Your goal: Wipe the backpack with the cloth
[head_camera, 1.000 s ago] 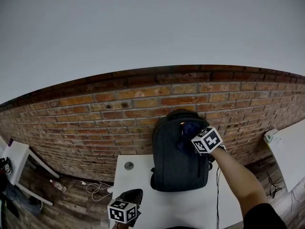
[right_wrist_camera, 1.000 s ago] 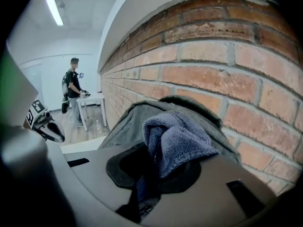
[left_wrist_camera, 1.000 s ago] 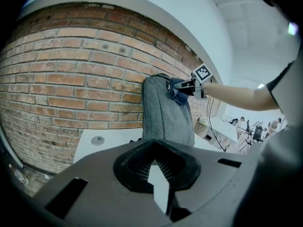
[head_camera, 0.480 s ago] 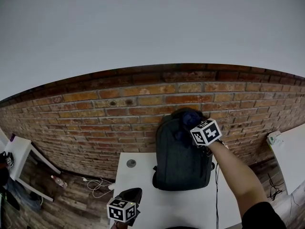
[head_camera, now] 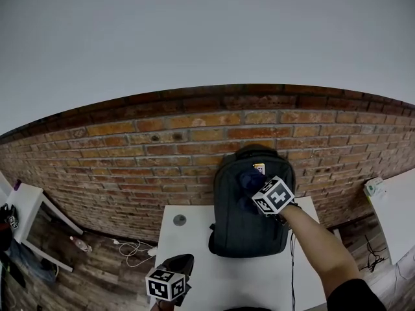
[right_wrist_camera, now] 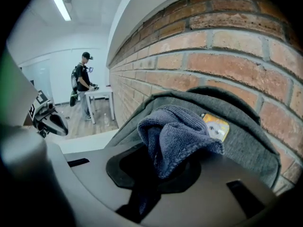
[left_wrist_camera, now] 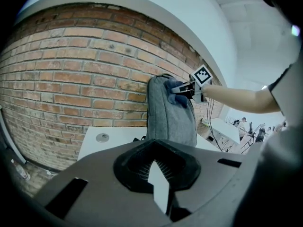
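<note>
Head view takes in one long brick wall (head_camera: 130, 154) across the back, with one white table (head_camera: 194, 245) pushed up to it. One dark grey backpack (head_camera: 243, 229) stands upright on the far side of the table, its back leaning on the bricks.

From the lower right, the person's bare right forearm (head_camera: 314, 245) reaches up and forward over the table, nearly straight, to the front of the backpack. The right gripper (head_camera: 258, 192) at its end points at the fabric. Its jaws are closed on one bunched blue cloth (head_camera: 249, 181), which presses against the upper front of the backpack. The left gripper (head_camera: 181, 263) hangs low over the near left part of the table, well apart from the backpack. Its jaws are drawn almost together, with only a thin white sliver between them and nothing held.

One small yellow label (head_camera: 260, 168) shows on the backpack just above the cloth, and one small round disc (head_camera: 179, 219) lies on the table to the backpack's left.

Half a second ago the cloth sat up by the top of the backpack and covered the label. It has since come down the front. The left gripper has stayed where it was.
</note>
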